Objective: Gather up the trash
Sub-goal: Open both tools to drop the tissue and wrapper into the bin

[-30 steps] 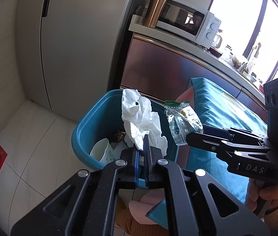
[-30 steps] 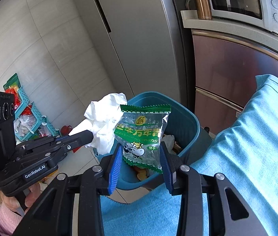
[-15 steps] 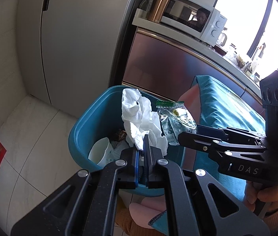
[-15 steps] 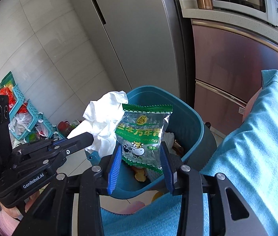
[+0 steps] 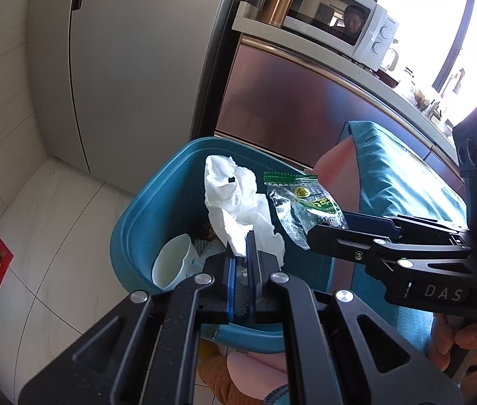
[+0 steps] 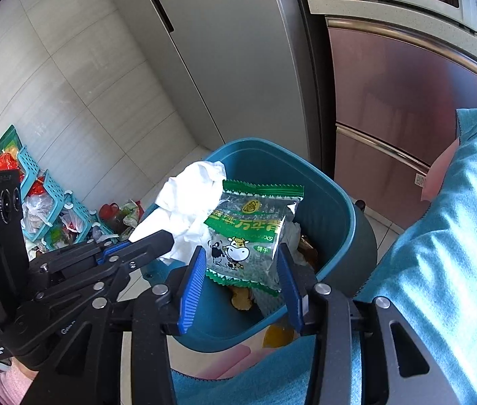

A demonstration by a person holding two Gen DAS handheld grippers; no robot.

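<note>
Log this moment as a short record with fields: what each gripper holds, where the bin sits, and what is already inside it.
left gripper: shut on white tissue, held above the bin
right gripper: jaws opening, green snack wrapper still between them, over the bin
bin: blue, open-topped, on the floor beside the teal-covered surface
bin contents: white cup, other scraps too small to name
</note>
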